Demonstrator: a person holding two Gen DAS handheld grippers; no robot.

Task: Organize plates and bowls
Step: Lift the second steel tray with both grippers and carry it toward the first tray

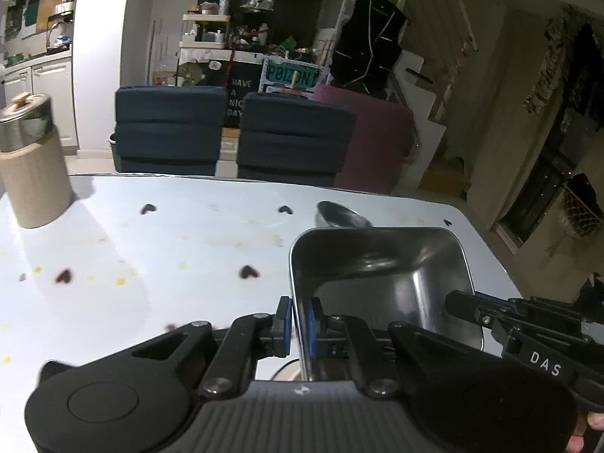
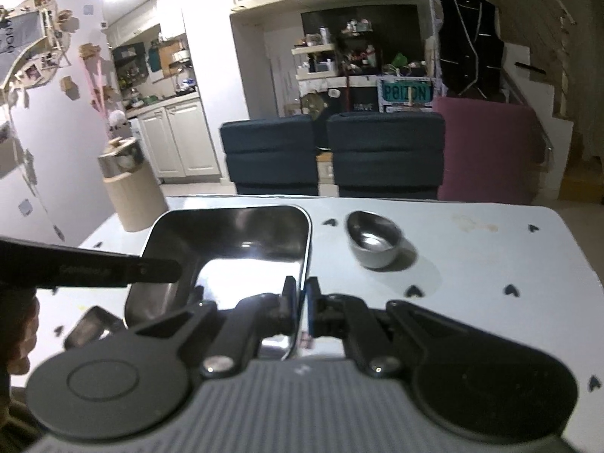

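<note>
- The square steel tray (image 1: 381,279) hangs between both claws above the white surface (image 1: 151,249), each claw pinching one side wall.
- The left claw (image 1: 300,321) is clamped shut on the tray's left rim; the right claw (image 2: 301,302) is clamped on its right rim.
- The small steel bowl (image 2: 373,239) sits on the surface just beyond the tray, on the right claw's side, nearer that hand.
- I judge the tray must clear or meet that bowl next.

Looks like someone's home: white kitchen cabinets (image 2: 177,139) at 10 o'clock, padded dining chairs (image 2: 271,151) behind the tabletop (image 2: 490,264), cluttered shelves (image 2: 321,60) at 12.
</note>
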